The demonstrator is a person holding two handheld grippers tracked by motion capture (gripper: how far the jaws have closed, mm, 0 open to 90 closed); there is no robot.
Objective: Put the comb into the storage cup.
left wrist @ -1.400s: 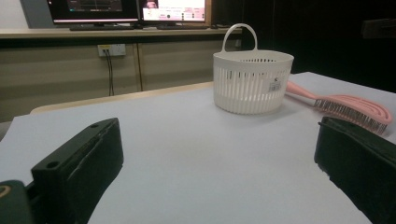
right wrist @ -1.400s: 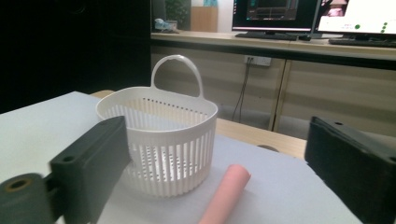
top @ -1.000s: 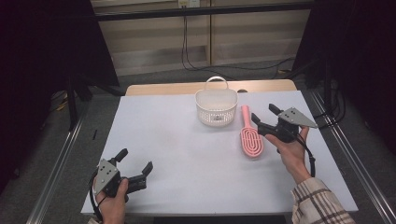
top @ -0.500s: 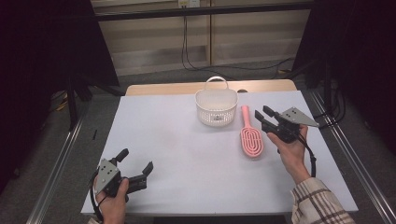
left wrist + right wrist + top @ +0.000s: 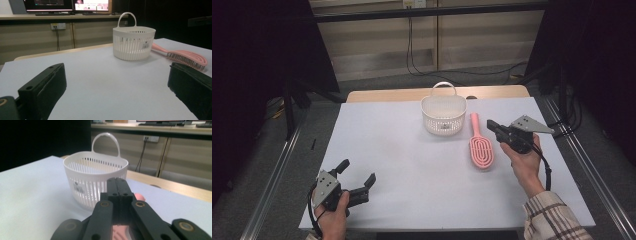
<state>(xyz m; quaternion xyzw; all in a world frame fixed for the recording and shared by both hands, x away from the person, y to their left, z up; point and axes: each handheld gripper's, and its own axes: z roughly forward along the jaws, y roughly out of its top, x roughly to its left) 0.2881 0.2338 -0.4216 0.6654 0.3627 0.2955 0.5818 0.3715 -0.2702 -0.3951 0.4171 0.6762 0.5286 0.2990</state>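
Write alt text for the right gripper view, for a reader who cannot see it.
The right gripper, jaws having just closed together with nothing between them, points at a white slotted basket on the pale table. A pink hairbrush shows beneath the jaws.

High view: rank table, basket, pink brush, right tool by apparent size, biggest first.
1. table, by far the largest.
2. Too close to rank: white basket is wider and rounder, pink brush longer but narrow.
3. right tool, shut just right of the brush; with its grey plate it spans about the brush's length, so unsure.
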